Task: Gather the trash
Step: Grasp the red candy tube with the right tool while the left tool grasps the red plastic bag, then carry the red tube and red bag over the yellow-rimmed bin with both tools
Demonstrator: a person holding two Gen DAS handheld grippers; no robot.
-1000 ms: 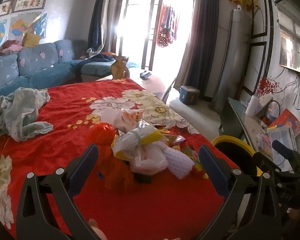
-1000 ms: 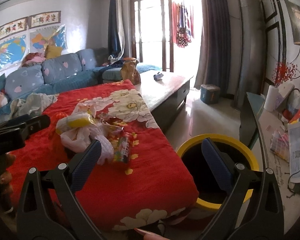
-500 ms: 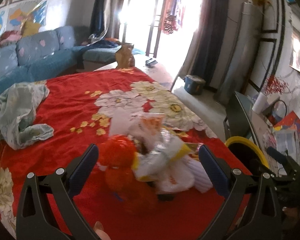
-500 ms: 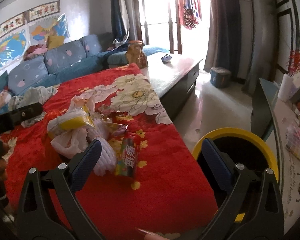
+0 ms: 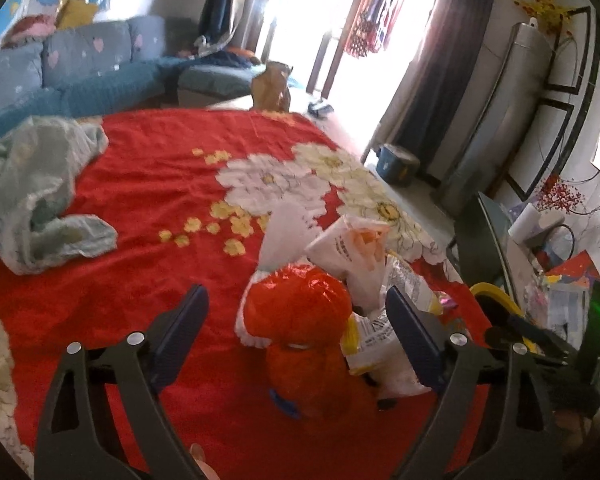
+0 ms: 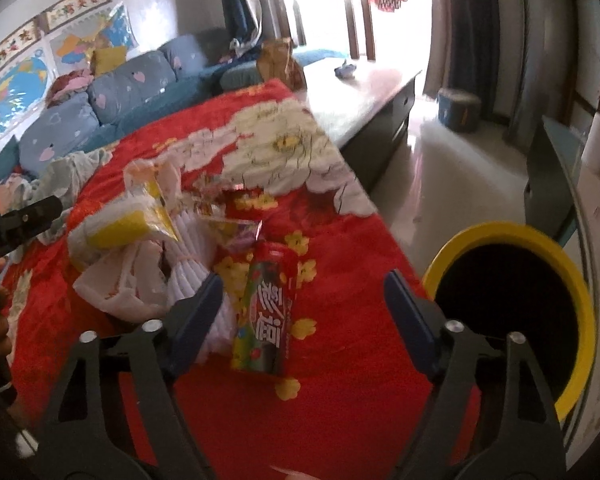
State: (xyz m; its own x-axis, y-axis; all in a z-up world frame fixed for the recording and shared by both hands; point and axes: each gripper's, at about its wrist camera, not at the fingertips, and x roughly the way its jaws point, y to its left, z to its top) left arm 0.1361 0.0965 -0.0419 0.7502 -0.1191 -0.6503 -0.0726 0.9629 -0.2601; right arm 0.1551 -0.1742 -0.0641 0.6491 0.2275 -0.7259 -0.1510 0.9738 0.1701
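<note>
We see one red plastic bag (image 5: 300, 312) and one candy wrapper (image 6: 266, 312) in the trash pile on the red blanket (image 5: 148, 216). One yellow-rimmed bin (image 6: 512, 308) stands beside it. Our left hand-held gripper (image 5: 296, 320) closes around the bag, untouched; our right hand-held gripper (image 6: 304, 304) closes around the wrapper, likewise.

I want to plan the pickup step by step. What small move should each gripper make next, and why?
Probably finish closing. The left gripper is closing with the orange plastic bag between its pads, not yet pressed. The right gripper is closing around the candy wrapper, also untouched. The yellow-rimmed bin stands open beside the red blanket, ready for both.
</note>
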